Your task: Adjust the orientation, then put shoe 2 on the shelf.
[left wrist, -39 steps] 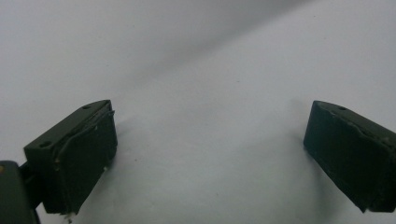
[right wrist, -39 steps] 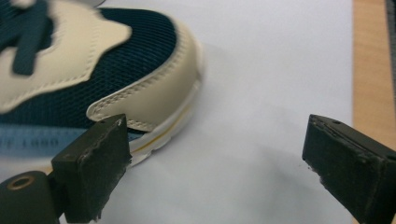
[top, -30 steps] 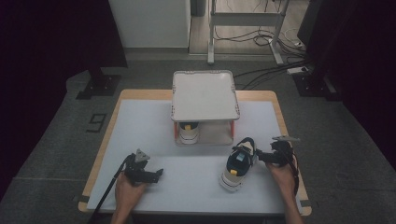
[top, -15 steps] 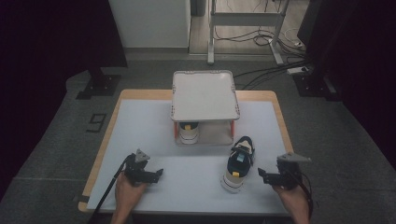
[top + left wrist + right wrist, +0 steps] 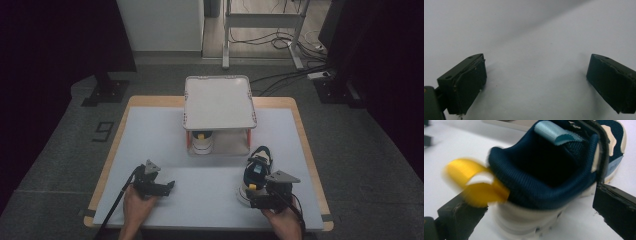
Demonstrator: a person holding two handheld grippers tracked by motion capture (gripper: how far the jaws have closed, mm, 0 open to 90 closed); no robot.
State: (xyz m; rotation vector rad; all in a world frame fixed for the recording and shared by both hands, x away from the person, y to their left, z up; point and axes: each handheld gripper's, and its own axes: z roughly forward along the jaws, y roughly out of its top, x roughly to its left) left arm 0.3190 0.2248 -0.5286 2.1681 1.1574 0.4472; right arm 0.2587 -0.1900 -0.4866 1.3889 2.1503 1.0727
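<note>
Right gripper has swung in behind the navy sneaker, jaws apart around its heel. Left gripper idles, jaws apart, on the mat. Looks like grasp approach; next, clamp the heel.

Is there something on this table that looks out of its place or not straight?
One thing: the dark blue sneaker sits alone on the open table, turned at an angle, while its match is tucked under the white rack. The right gripper is open around its heel. Nothing looks spilled or damaged.
</note>
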